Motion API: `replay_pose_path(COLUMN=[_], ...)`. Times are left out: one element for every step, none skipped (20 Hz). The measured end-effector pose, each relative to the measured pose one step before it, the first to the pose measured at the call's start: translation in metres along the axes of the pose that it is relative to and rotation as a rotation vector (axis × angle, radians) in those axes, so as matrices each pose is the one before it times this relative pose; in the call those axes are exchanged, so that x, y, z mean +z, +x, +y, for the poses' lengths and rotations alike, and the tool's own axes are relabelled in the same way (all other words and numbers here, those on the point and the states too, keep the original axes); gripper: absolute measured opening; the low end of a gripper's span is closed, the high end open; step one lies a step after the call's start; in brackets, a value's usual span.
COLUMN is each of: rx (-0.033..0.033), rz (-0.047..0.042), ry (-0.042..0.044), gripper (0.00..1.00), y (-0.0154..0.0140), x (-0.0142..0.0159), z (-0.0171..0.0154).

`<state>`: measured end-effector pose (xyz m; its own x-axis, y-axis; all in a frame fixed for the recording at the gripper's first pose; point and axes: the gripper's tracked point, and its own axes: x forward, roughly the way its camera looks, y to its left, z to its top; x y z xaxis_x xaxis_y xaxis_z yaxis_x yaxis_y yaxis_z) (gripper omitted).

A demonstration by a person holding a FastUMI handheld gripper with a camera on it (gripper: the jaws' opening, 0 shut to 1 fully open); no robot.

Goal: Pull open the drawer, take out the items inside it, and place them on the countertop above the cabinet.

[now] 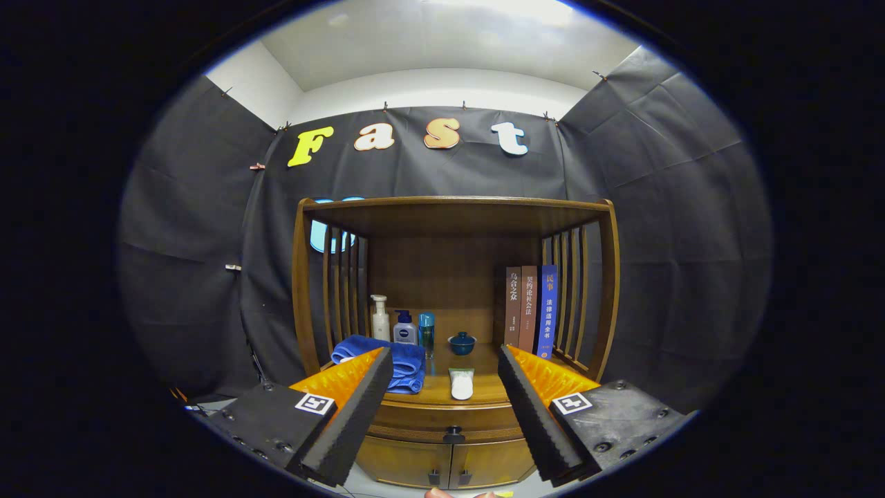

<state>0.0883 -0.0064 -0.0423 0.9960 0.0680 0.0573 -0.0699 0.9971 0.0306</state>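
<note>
Jaws of the gripper [442,408] stand wide apart, nothing between them but air; they frame the lower centre of the frame.

Wooden cabinet with slatted sides [456,207] sits straight ahead, centre frame. Its wide, curved-front wooden drawer [415,418] runs left to right just under the tabletop [432,394] and reads as closed, front flush with the carcass, though the jaws hide both its ends. Small dark drawer knob [453,435] lies in the lower centre of the frame, between the two jaws and slightly beyond them, a little right of the midline. Two small cupboard doors with dark pulls [449,465] sit beneath it.

On the tabletop: folded blue towel [408,363] at centre left, partly behind the left jaw; flat white oblong object [461,382] at centre; small blue lidded bowl [462,342] behind it; three toiletry bottles [403,324] at back left; three upright books [529,308] at back right.

Drawer contents are hidden. This layout fits a drawer yet to be emptied, or one emptied and shut again with its items on the tabletop.

Key relation: knob dead ahead and low; the drawer's long axis runs across the jaws' gap.
</note>
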Motion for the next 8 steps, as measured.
replay_pose_path(rx=[-0.00092, -0.00105, -0.00051, -0.00153, -0.00167, -0.0011, 0.00162, 0.00259], rz=[-0.00086, -0.00052, -0.0026, -0.00031, -0.00204, -0.0009, 0.00192, 0.00276], ry=[-0.00113, 0.00033, 0.00111, 0.00048, 0.00022, 0.00145, 0.00174, 0.00142], gripper=[0.99, 0.99, 0.99, 0.99, 0.99, 0.99, 0.99, 0.99], y=[-0.00024, 0.00099, 0.00016, -0.00007, -0.00046, -0.00003, 0.0002, 0.00017], x=[0.00118, 0.00037, 0.00128, 0.00105, 0.00109, 0.0012, -0.00023, -0.00027], z=[-0.00114, -0.00165, -0.00079, -0.00093, -0.0011, 0.00027, 0.00076, 0.00103])
